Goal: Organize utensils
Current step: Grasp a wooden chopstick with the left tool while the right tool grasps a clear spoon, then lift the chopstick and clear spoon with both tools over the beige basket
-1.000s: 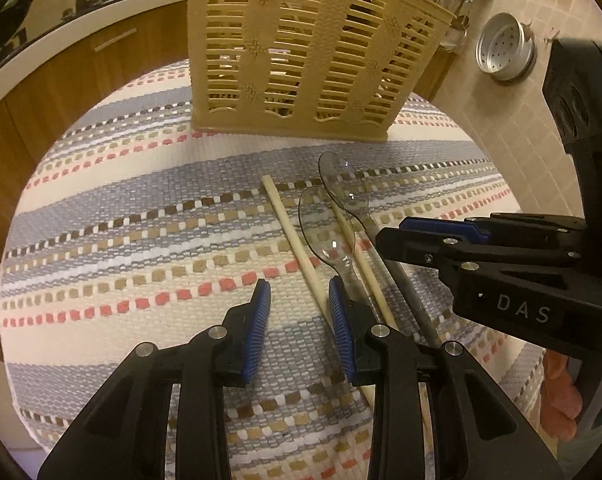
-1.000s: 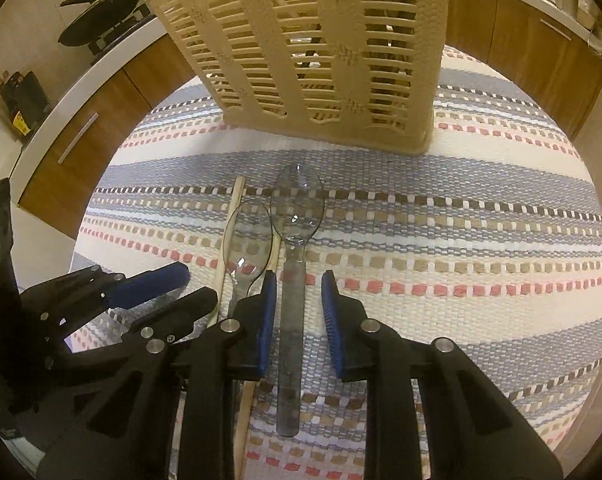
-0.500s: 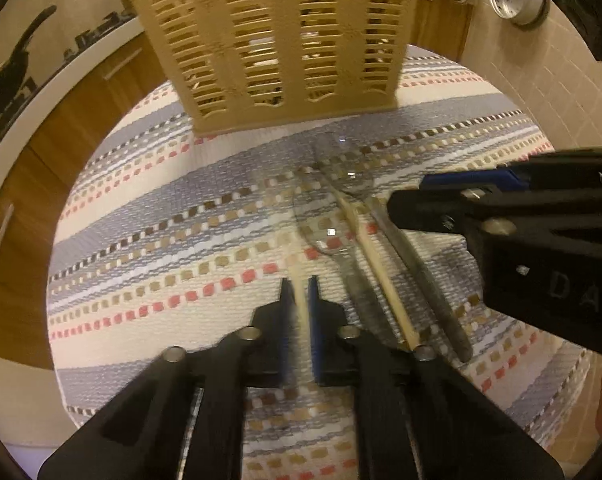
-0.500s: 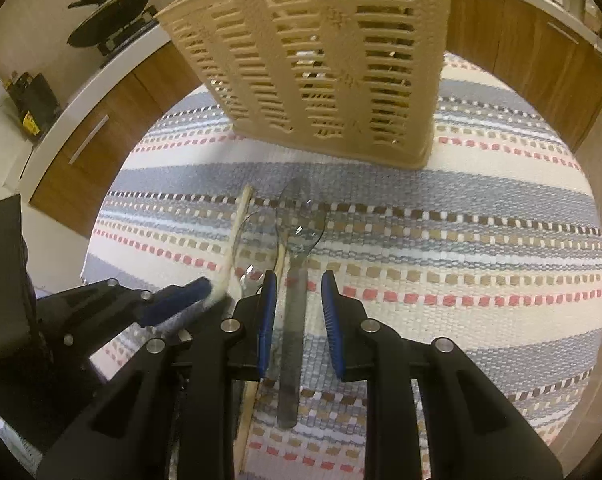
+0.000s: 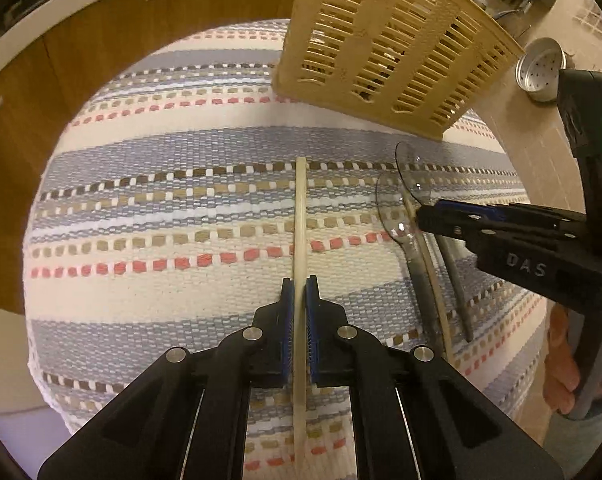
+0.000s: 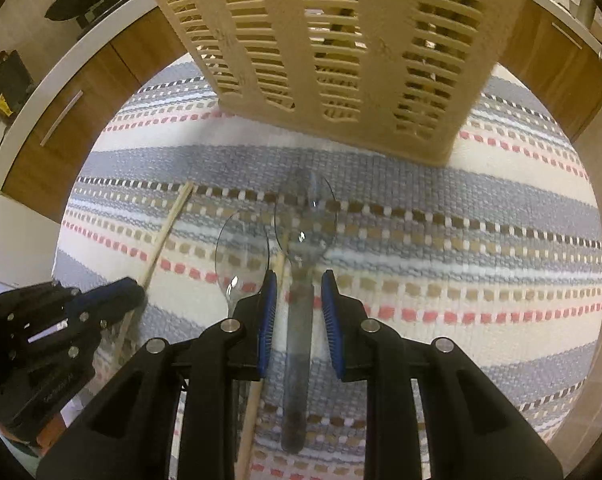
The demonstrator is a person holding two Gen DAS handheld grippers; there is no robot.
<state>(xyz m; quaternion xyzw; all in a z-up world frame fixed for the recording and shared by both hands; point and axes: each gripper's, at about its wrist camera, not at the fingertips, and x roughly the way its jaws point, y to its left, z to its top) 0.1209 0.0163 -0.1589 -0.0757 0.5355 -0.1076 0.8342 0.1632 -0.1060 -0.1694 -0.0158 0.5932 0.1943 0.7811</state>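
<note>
Slatted beige utensil basket (image 5: 385, 52) upright on striped cloth (image 5: 149, 200); contents unclear

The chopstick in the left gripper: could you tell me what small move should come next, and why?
Probably lift it and carry it toward the basket. The left gripper is shut on the chopstick, which seems to lie on the mat.

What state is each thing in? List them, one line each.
Left gripper: shut on a chopstick.
Held chopstick: clamped between the pads.
Right gripper: open, astride a spoon handle, pads not touching it.
Straddled spoon: flat on the mat.
Second spoon: flat on the mat.
Second chopstick: flat beside the spoons.
Rack: upright on the mat.
Mat: spread flat.
</note>
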